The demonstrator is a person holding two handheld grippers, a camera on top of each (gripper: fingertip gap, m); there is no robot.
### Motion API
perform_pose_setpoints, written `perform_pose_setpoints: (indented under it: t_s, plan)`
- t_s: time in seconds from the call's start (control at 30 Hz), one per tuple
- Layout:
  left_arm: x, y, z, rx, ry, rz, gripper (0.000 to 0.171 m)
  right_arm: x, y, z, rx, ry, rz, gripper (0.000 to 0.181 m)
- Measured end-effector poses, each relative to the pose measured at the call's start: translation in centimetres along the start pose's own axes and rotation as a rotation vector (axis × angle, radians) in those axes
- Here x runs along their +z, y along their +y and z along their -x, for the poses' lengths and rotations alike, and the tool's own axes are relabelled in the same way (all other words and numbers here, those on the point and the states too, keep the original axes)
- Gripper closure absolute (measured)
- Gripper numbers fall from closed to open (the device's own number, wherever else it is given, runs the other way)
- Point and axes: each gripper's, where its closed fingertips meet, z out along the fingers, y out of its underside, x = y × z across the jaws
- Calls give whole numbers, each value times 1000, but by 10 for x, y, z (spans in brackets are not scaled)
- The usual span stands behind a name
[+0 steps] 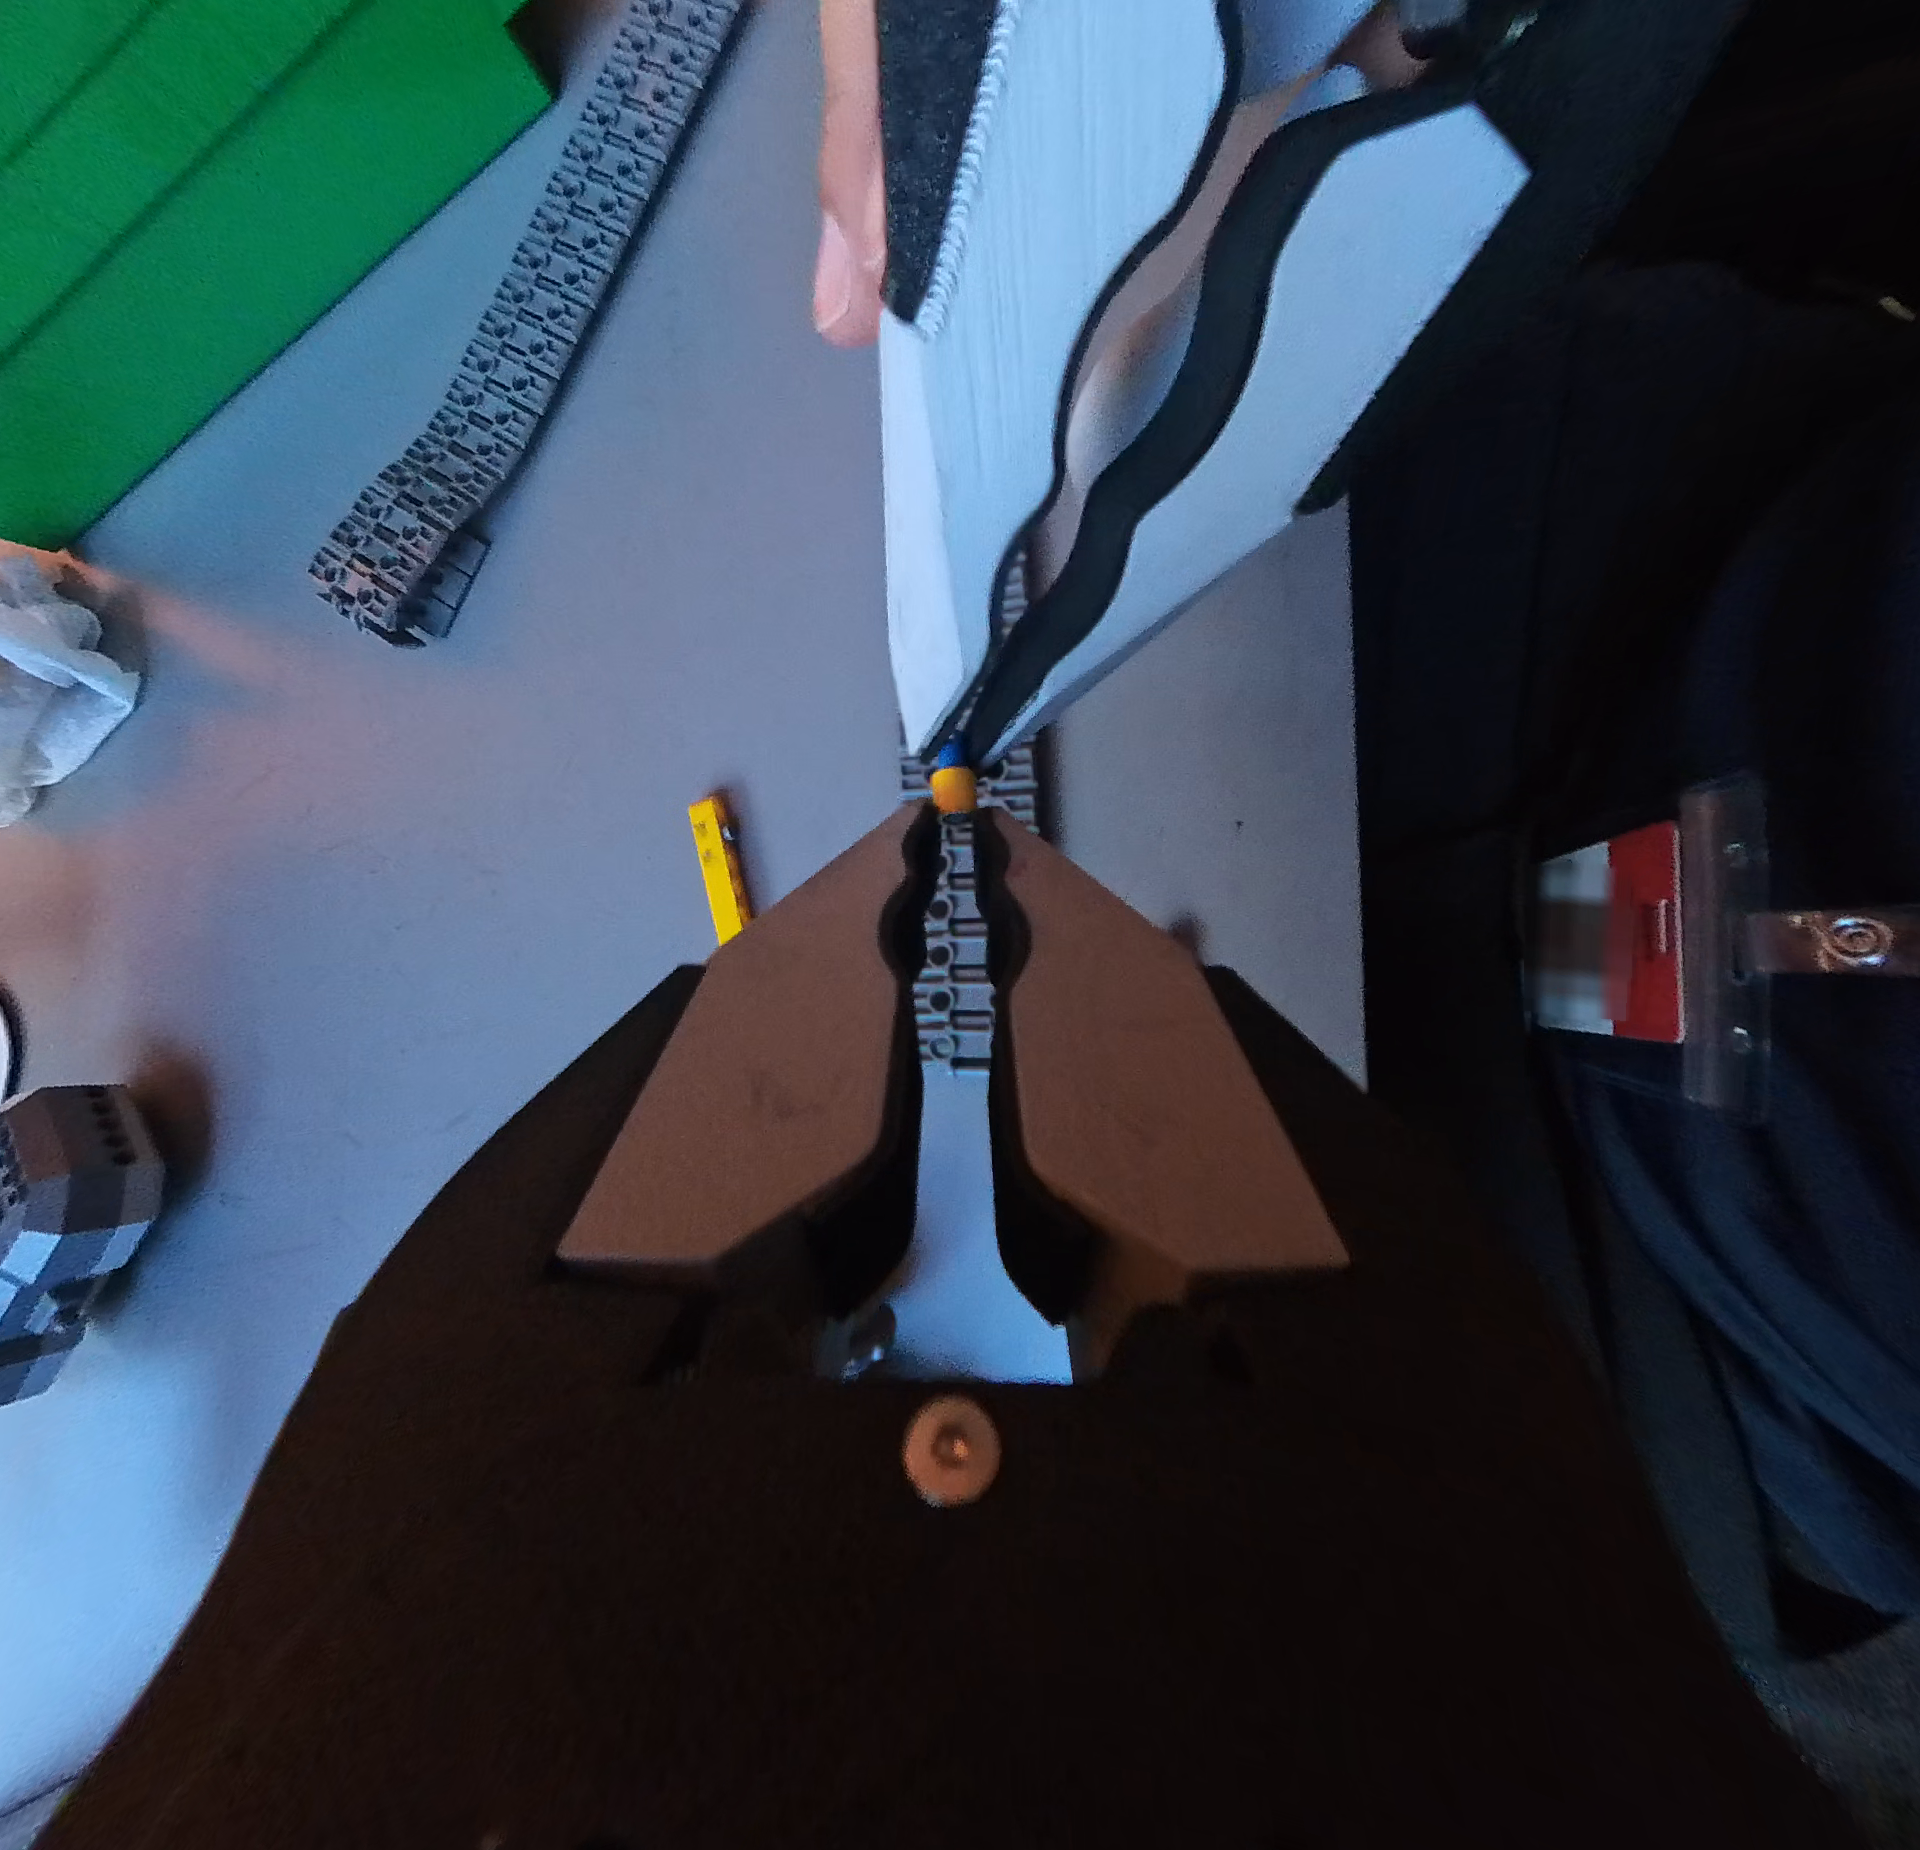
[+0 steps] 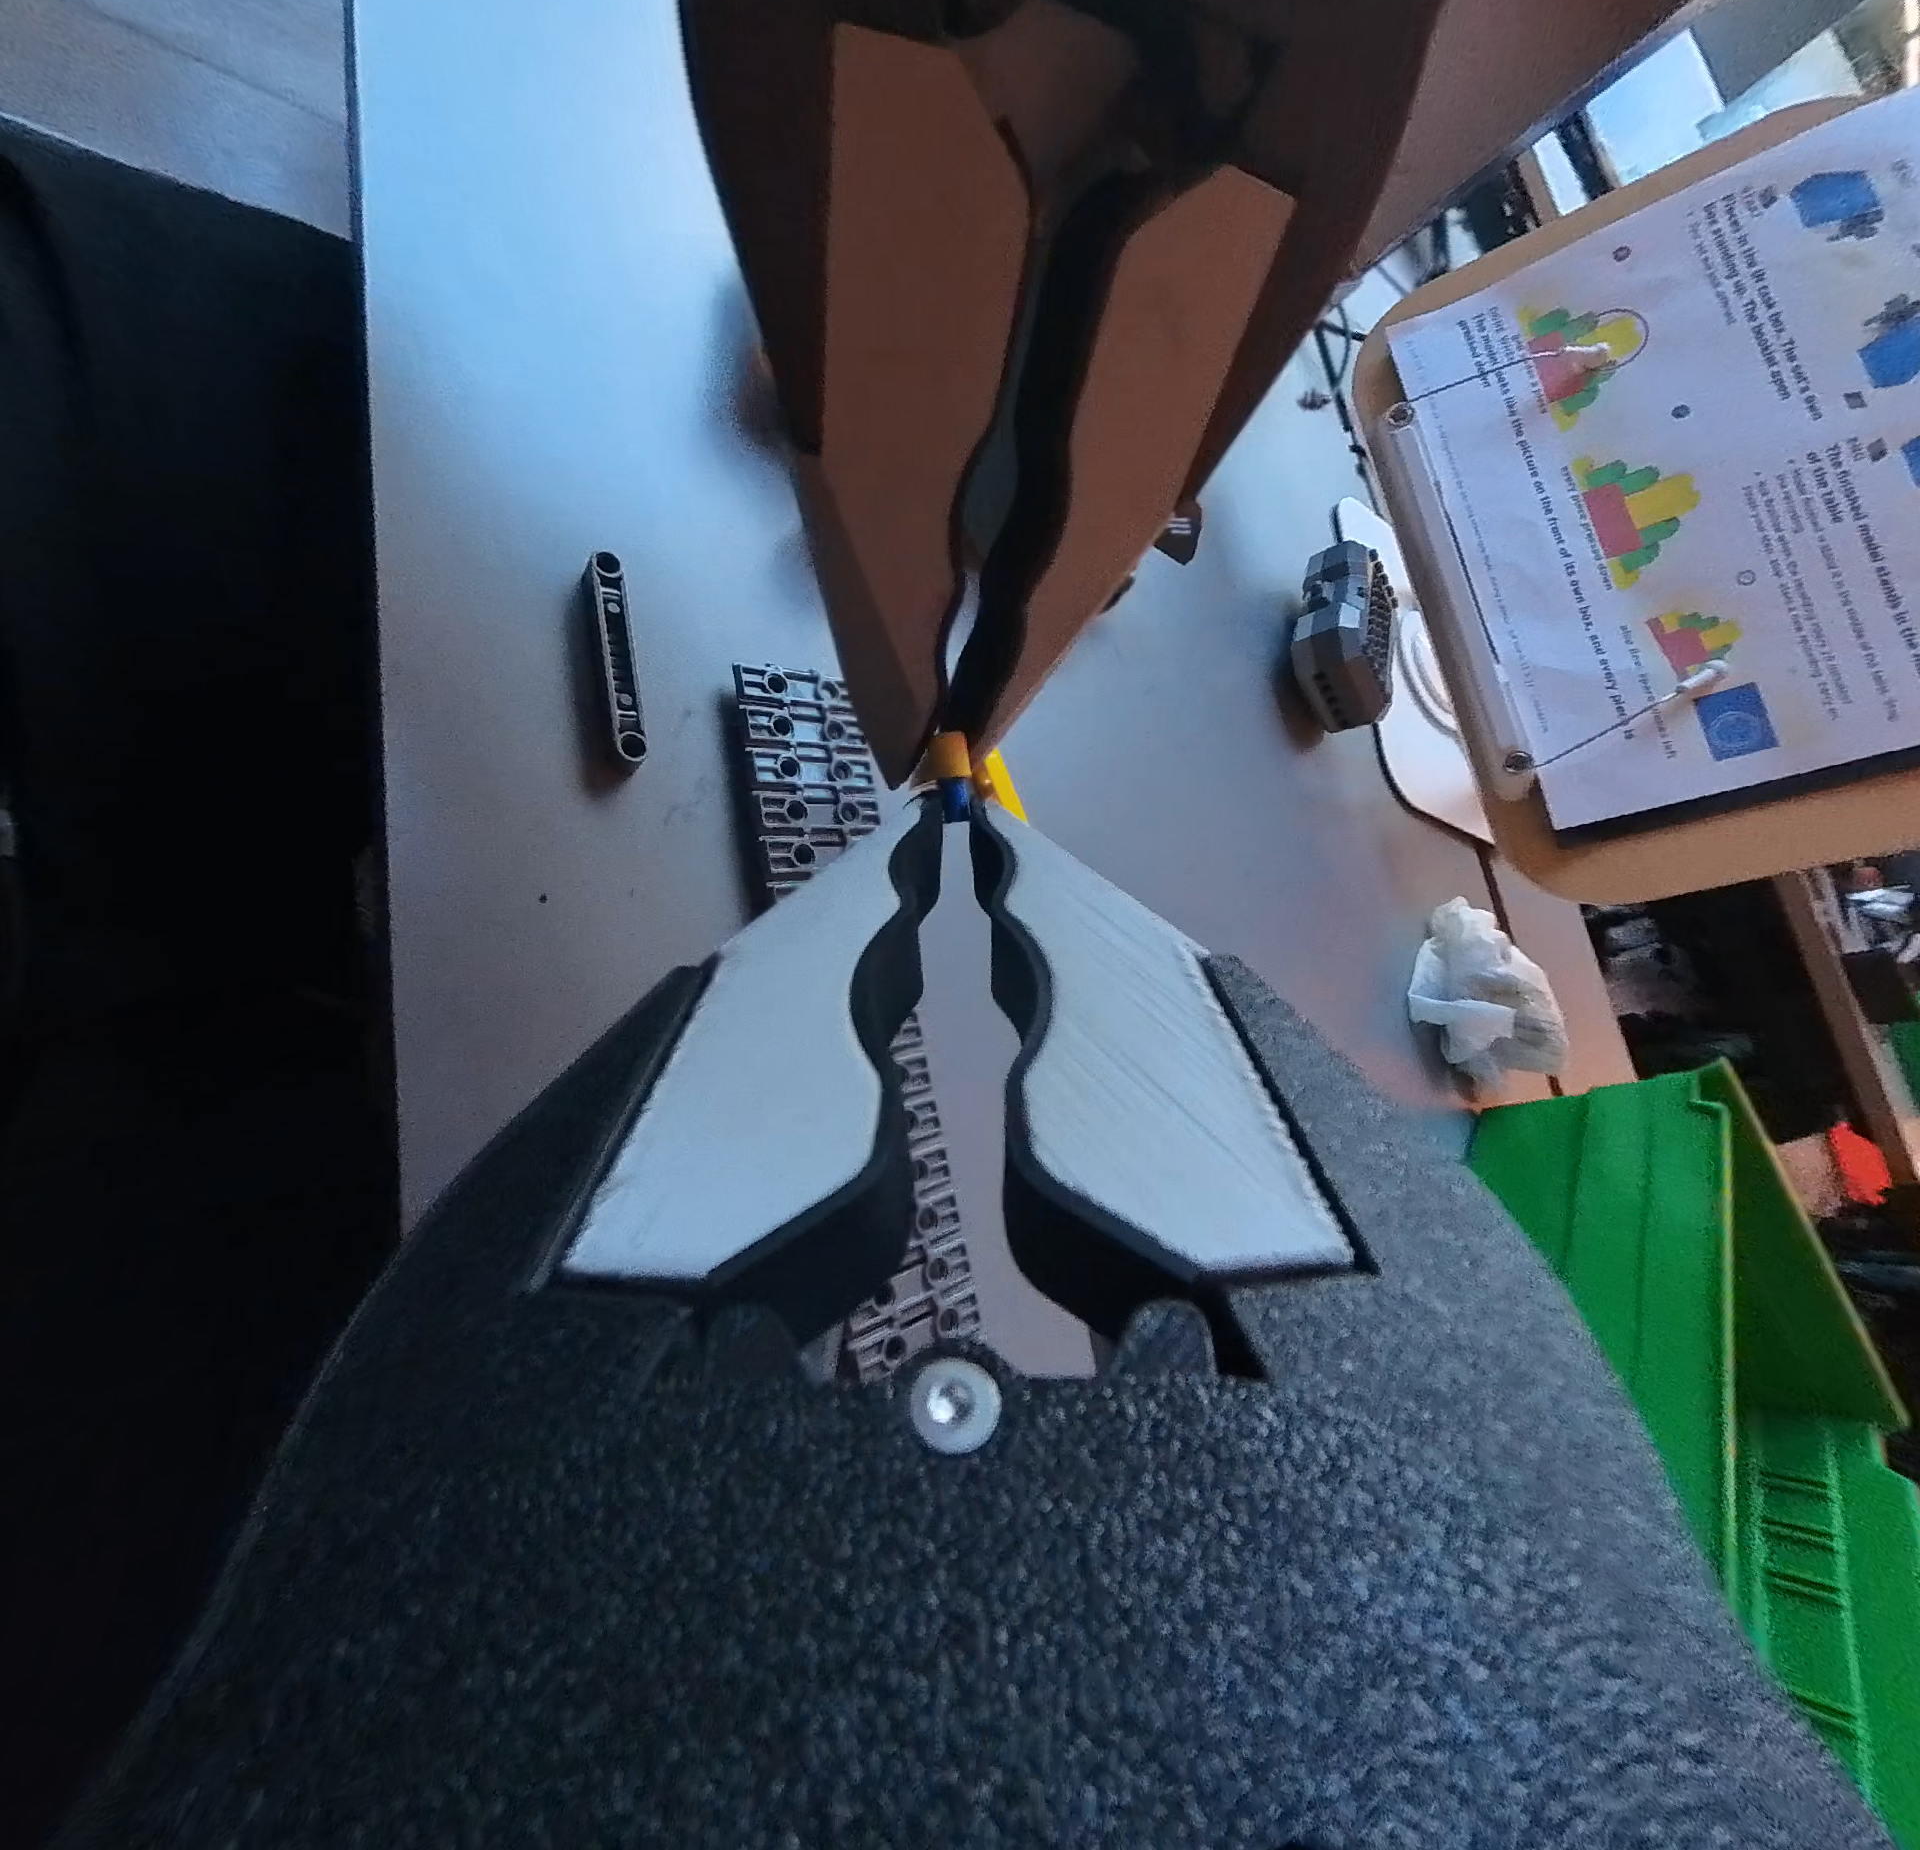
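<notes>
My left gripper (image 1: 953, 815), with brown fingers, is shut on a small orange bush (image 1: 953, 788). My right gripper (image 2: 954, 816), with white fingers, is shut on a small blue pin (image 2: 954, 797). The two grippers meet tip to tip just above the table, and the blue pin (image 1: 948, 758) touches the end of the orange bush (image 2: 948, 756). How far the pin sits inside the bush I cannot tell. A grey track strip (image 2: 805, 772) lies on the table right beneath both grippers and also shows between the left fingers (image 1: 956, 969).
A second grey track strip (image 1: 540, 294), green bin (image 1: 208, 190), yellow beam (image 1: 719, 870), crumpled tissue (image 2: 1486, 1000), grey block model (image 2: 1345, 647) and grey beam (image 2: 618, 657) surround the grippers. A picture sheet on a stand (image 2: 1662, 450) is on the right. A person in dark clothing (image 1: 1714, 657) stands at the table edge. Less than 4 cm separates the two grippers' tips.
</notes>
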Motion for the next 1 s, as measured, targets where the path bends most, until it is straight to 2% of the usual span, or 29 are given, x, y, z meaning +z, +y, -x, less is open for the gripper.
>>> perform_pose_setpoints:
  t_s: [0.13,0.33,0.5,0.77,1.0]
  plan:
    - [1,0,0,-14,14,1,167,1,1,0,7,40,-11,180]
    - [2,-11,0,-77,-3,-158,164,-4,-2,-3,108,54,-68,181]
    - [-2,-17,0,-131,10,-260,167,-9,-6,-5,107,66,-90,180]
    - [-3,-21,-3,-169,16,-312,163,-13,-4,-5,81,85,-64,181]
    - [-6,-25,-4,-201,12,-368,166,-15,-4,-5,67,100,-67,180]
